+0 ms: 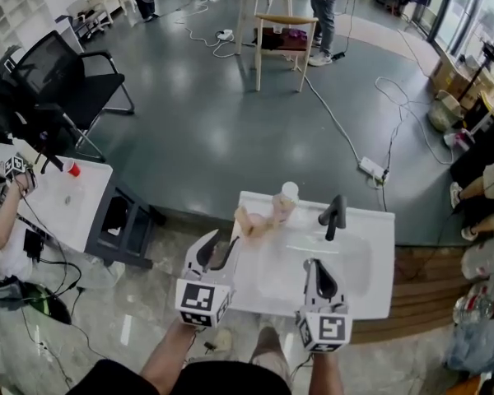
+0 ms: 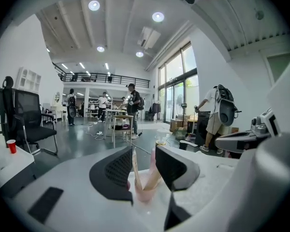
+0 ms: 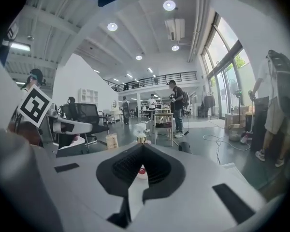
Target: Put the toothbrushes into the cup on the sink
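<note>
Left tongs (image 1: 220,243), right tongs (image 1: 316,268) — white (marker cubes (image 1: 202,301))

My left tongs (image 2: 144,164) cover both sides of the translucent pink plastic cup (image 2: 145,192); the pale toothbrush handles (image 2: 135,170) inside blur together. Under my closed right tongs (image 3: 142,151), a small red-and-white object (image 3: 142,170) is too small to name.

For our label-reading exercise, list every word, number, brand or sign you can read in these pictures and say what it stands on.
No words, numbers or brands are readable.
Black-and-white square markers on the cubes of the left gripper and right gripper: patterns, not text.
White container on the white sink: too blurred to show any print.
</note>
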Available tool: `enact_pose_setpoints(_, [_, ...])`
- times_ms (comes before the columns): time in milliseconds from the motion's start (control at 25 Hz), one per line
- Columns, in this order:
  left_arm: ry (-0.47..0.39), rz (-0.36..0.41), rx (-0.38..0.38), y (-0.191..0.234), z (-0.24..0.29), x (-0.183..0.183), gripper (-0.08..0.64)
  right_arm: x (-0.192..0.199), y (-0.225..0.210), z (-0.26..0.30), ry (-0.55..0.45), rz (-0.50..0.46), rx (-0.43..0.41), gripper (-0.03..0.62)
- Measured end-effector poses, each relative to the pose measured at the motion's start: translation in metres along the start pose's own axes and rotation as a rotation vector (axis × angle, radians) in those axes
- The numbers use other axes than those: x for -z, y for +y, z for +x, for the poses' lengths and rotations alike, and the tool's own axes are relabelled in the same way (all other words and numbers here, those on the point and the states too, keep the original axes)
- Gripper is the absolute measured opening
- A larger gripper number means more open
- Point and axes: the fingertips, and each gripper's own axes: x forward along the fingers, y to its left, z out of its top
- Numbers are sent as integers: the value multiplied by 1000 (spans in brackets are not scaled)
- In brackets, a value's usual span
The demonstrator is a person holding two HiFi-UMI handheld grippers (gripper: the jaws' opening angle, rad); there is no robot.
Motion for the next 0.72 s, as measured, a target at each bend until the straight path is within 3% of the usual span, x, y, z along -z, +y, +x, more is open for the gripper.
enact_pose_setpoints(320, [-44,37,55,-13,-50,-18,115,-34,21,-43,-82,-30,55,-2])
enact_pose_setpoints(720, [-74,61,114,-25,-113,-26,66,-43,58,-97,-103,-49,101,-2])
